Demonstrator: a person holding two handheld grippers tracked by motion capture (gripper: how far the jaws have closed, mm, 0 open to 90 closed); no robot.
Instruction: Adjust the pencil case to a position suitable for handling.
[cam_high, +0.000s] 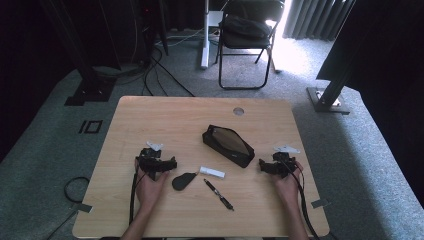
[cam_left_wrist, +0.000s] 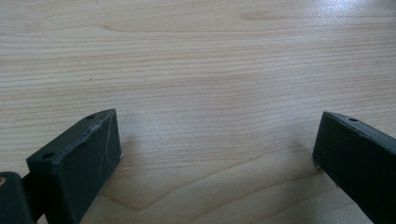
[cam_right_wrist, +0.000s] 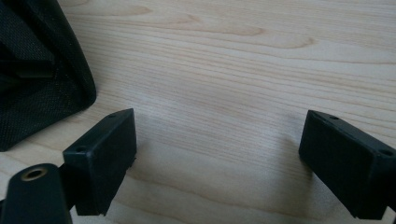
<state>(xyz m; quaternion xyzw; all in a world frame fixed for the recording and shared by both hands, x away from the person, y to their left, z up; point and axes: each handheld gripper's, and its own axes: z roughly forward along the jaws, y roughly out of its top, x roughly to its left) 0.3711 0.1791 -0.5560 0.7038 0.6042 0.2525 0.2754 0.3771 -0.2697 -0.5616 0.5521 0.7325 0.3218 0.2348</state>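
Observation:
A black mesh pencil case (cam_high: 227, 145) lies open in the middle of the wooden table (cam_high: 165, 115). In front of it lie a small white stick-shaped object (cam_high: 212, 172), a black pen (cam_high: 218, 194) and a dark oval object (cam_high: 183, 180). My left gripper (cam_high: 170, 163) rests on the table left of the oval object, pointing right. Its jaws stand wide open over bare wood (cam_left_wrist: 217, 140). My right gripper (cam_high: 264, 166) rests just right of the case, pointing left, also open (cam_right_wrist: 218, 140) with nothing between the jaws. The case's mesh corner (cam_right_wrist: 37, 70) sits just beyond its left jaw.
A round cable hole (cam_high: 238, 111) sits near the table's far edge. Beyond the table stand a folding chair (cam_high: 247, 35), black stand legs (cam_high: 90, 85) and cables on the carpet. Bare wood spreads along the far and left parts of the table.

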